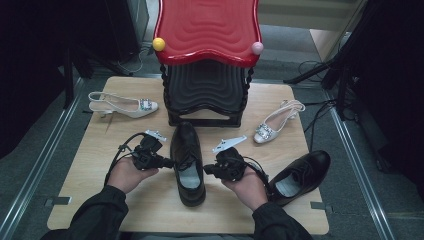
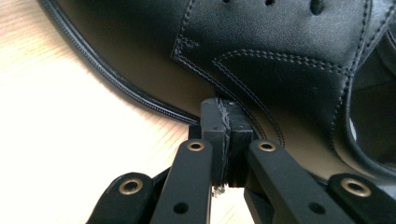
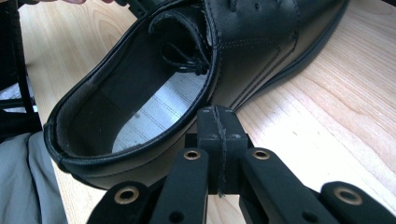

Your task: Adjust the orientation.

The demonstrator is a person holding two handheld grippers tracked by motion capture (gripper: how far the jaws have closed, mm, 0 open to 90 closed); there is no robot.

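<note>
A black leather lace-up shoe [image 1: 187,162] lies in the middle of the wooden table [image 1: 95,175], toe towards the stool. My left gripper [image 1: 167,162] is at its left flank and my right gripper [image 1: 207,170] at its right flank. Both are shut with nothing between the pads. In the left gripper view the closed gripper tips [image 2: 225,122] touch or nearly touch the black shoe's [image 2: 261,56] stitched side. In the right gripper view the closed gripper tips [image 3: 217,122] sit against the black shoe's [image 3: 154,93] outer wall by its opening.
A second black shoe [image 1: 300,176] lies at the right front. A white slingback heel [image 1: 122,105] rests at the back left, another white heel [image 1: 276,122] at the back right. A black stool with a red seat [image 1: 207,30] stands at the table's far edge.
</note>
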